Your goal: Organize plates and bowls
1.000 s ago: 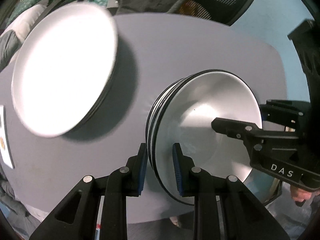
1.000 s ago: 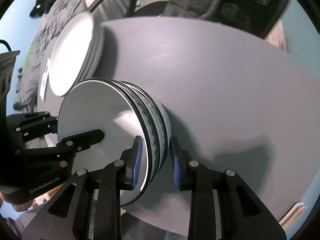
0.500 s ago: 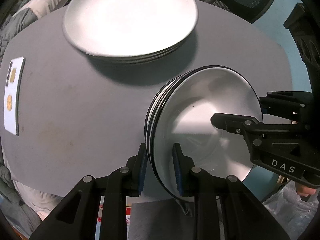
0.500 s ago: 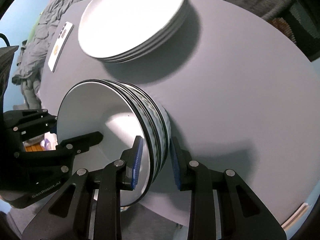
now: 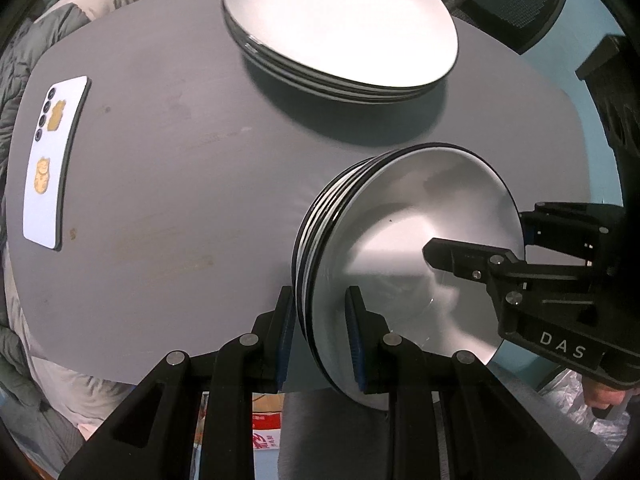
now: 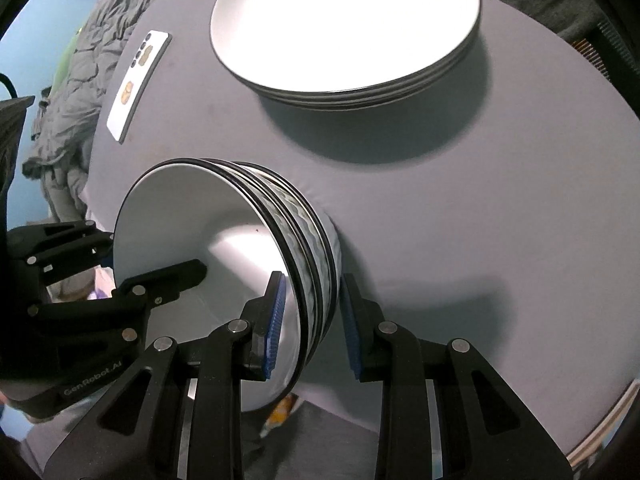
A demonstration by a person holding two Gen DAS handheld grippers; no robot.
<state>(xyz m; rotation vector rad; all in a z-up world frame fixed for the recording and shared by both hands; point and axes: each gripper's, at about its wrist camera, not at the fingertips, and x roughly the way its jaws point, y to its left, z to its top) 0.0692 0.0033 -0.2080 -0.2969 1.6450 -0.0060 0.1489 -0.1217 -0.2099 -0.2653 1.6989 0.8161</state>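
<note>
while plates (image 5: pixel 340 20) sit stacked at upper frame, both grippers (image 5: pixel 320 340) (image 6: pixel 312 320) pinch the bowl stack (image 5: pixel 400 248), seemingly unplaced.

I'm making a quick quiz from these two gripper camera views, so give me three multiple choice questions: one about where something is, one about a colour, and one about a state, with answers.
1. Where does the phone lie?
A. on the grey table, apart from the dishes
B. on top of the plate stack
C. inside the top bowl

2. What colour are the pads on the gripper fingers?
A. red
B. blue
C. yellow

3. How is the bowl stack held?
A. by the left gripper alone
B. by no gripper
C. by both grippers at opposite rims

Answers:
1 A: it lies flat near the table's edge, away from the plate stack.
2 B: blue ribbed pads show.
3 C: left gripper and right gripper each straddle the rims.
</note>
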